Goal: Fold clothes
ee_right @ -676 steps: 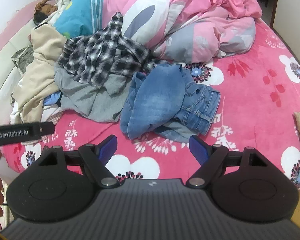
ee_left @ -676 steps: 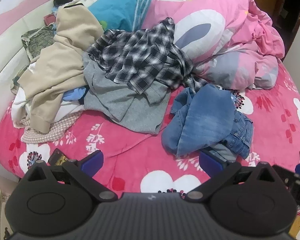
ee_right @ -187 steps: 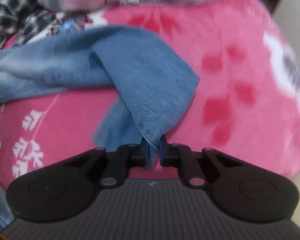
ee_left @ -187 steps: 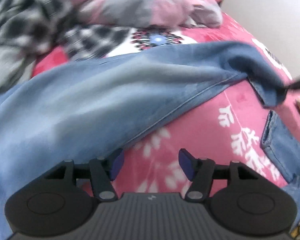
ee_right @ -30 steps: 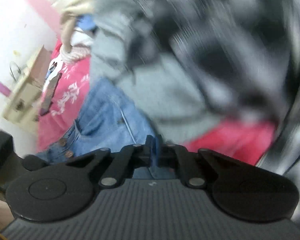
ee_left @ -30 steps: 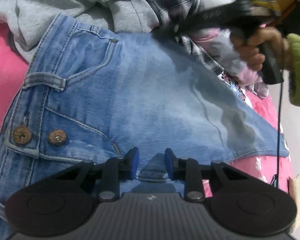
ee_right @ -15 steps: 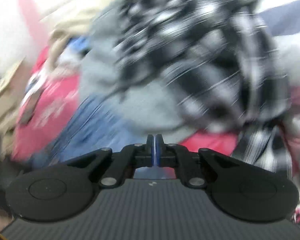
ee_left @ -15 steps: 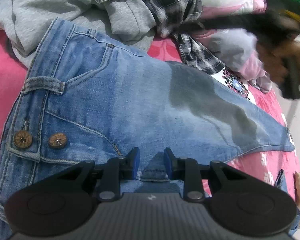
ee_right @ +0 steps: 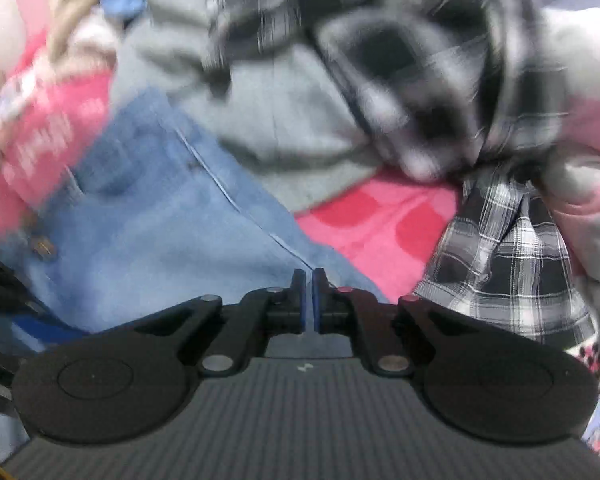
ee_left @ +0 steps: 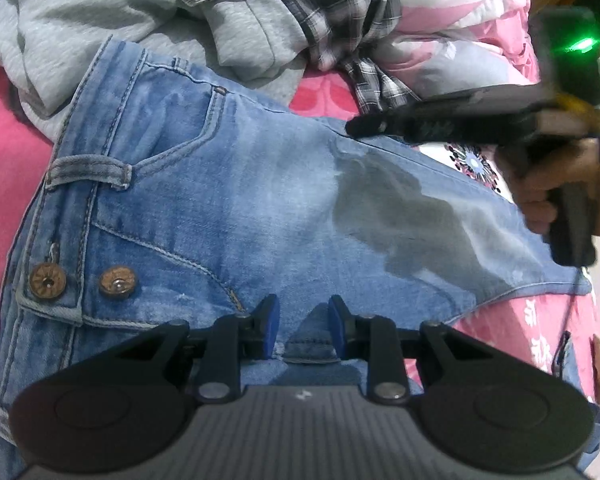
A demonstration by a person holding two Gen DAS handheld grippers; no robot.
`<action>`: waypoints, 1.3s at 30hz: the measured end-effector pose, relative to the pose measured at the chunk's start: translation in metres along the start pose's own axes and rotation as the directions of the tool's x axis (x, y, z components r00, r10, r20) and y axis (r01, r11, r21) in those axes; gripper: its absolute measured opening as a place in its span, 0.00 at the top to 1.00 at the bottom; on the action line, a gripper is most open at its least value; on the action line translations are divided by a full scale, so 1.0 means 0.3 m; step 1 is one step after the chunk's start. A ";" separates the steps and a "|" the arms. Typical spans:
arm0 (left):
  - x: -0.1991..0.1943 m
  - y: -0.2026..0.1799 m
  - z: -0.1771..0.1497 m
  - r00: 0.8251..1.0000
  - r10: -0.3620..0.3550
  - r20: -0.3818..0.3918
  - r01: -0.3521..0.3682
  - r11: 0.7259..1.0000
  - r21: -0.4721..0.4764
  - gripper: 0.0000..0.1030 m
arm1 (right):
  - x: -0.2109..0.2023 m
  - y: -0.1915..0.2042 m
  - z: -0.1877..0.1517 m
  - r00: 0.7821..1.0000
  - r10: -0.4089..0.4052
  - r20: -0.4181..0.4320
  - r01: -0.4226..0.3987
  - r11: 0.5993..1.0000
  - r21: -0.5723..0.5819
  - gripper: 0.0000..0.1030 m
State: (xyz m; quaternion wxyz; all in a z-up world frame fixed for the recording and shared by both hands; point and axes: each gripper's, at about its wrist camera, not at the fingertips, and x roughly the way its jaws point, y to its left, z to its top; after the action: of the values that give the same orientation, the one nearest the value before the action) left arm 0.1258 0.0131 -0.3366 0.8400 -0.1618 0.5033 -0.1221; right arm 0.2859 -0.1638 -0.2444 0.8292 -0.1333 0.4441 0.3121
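Jeans (ee_left: 228,200) spread flat on a pink floral bedsheet (ee_left: 4,168), waistband toward the left of the left wrist view.

Faded blue denim with pale stitched seams, a curved front pocket, a belt loop and two round bronze metal buttons (ee_left: 47,281); a darker grey patch shades one leg. Behind lie a soft grey fleece hoodie (ee_left: 100,12), a black-and-white plaid shirt (ee_left: 332,4) and a puffy pink quilt (ee_left: 472,12). The left gripper (ee_left: 302,330) has its blue pads set part-way apart with a fold of the denim hem between them; whether they pinch it I cannot tell. The right gripper (ee_right: 309,300) is clenched and empty over the jeans' far edge, seen blurred. No readable writing shows.
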 end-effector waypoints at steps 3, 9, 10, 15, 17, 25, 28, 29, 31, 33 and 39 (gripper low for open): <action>-0.007 0.003 -0.005 1.000 -0.001 0.001 0.001 1.000 -0.005 0.73 | 0.054 0.009 0.032 0.998 0.065 0.002 -0.065 0.996 0.061 0.97; -0.014 0.011 -0.004 1.000 -0.017 0.001 0.017 1.000 -0.007 0.73 | 0.198 -0.030 0.064 0.998 0.041 0.043 -0.050 0.969 0.242 1.00; -0.017 0.015 -0.003 1.000 -0.024 -0.001 0.024 1.000 -0.014 0.73 | 0.196 -0.047 0.068 0.998 0.022 0.067 -0.040 0.957 0.289 0.98; -0.065 0.053 -0.002 0.999 -0.040 -0.006 0.039 0.997 -0.060 0.70 | -0.030 -0.099 0.001 0.986 -0.129 0.109 0.067 0.889 0.454 0.96; -0.083 0.075 -0.002 0.999 -0.041 -0.008 0.041 0.996 -0.074 0.68 | -0.157 -0.117 -0.071 0.980 -0.169 0.107 0.086 0.838 0.538 0.96; -0.109 0.091 -0.002 0.998 -0.044 -0.036 0.043 0.998 -0.039 0.66 | -0.393 0.076 -0.553 0.978 -0.190 -0.087 0.177 0.531 0.829 0.96; -0.113 0.081 -0.003 0.998 -0.041 -0.038 0.040 0.999 -0.036 0.63 | -0.447 0.178 -0.689 0.971 -0.177 -0.162 0.227 0.456 0.861 0.95; -0.116 0.080 -0.003 0.998 -0.040 -0.039 0.038 0.998 -0.041 0.62 | -0.458 0.214 -0.723 0.968 -0.167 -0.190 0.246 0.450 0.859 0.95; -0.135 0.079 -0.005 0.999 -0.030 -0.034 0.028 0.998 -0.053 0.60 | -0.482 0.282 -0.772 0.954 -0.158 -0.255 0.300 0.474 0.828 0.90; -0.177 0.081 -0.009 1.000 -0.016 -0.009 0.015 0.998 -0.066 0.58 | -0.520 0.332 -0.799 0.937 -0.192 -0.293 0.350 0.513 0.783 0.85; -0.367 0.115 -0.057 0.998 0.058 0.027 -0.055 0.994 -0.099 0.52 | -0.618 0.372 -0.817 0.948 -0.191 -0.255 0.318 0.595 0.738 0.71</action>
State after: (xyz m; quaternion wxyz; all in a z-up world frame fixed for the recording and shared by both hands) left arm 0.0611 0.0828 -0.2690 0.8415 -0.1903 0.5005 -0.0711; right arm -0.0214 -0.2740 -0.2259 0.8062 0.1484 0.5713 -0.0401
